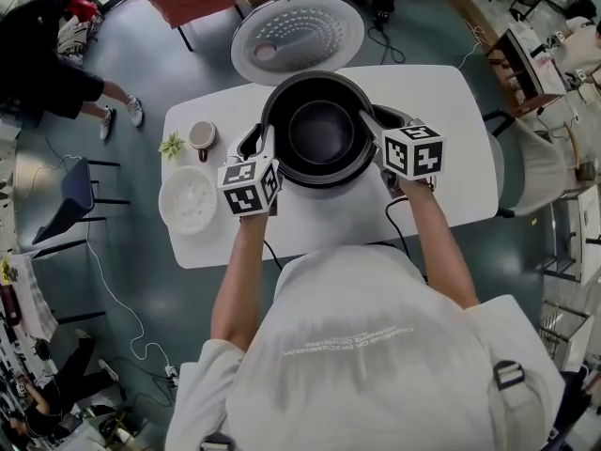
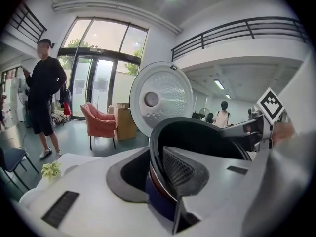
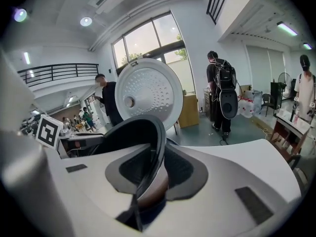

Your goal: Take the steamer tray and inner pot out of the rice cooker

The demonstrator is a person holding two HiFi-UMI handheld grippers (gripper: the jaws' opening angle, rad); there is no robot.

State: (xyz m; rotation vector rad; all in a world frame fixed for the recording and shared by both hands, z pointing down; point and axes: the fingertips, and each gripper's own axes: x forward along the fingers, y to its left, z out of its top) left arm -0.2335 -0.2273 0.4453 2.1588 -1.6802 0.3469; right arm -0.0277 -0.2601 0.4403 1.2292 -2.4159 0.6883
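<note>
The black inner pot [image 1: 321,132] is gripped by its rim on both sides, over the open rice cooker, whose round lid [image 1: 298,38] stands tipped back behind it. My left gripper [image 1: 266,147] is shut on the pot's left rim [image 2: 163,147], with the rim pinched between its pads. My right gripper [image 1: 372,126] is shut on the right rim [image 3: 154,132] in the same way. The white steamer tray [image 1: 189,198] lies on the white table [image 1: 329,222], left of the cooker and clear of both grippers.
A brown cup [image 1: 202,136] and a small green plant [image 1: 172,146] stand on the table behind the tray. A cable [image 1: 402,238] runs off the table's near edge. A person in black [image 1: 56,83] stands at far left, with chairs [image 1: 540,172] around the table.
</note>
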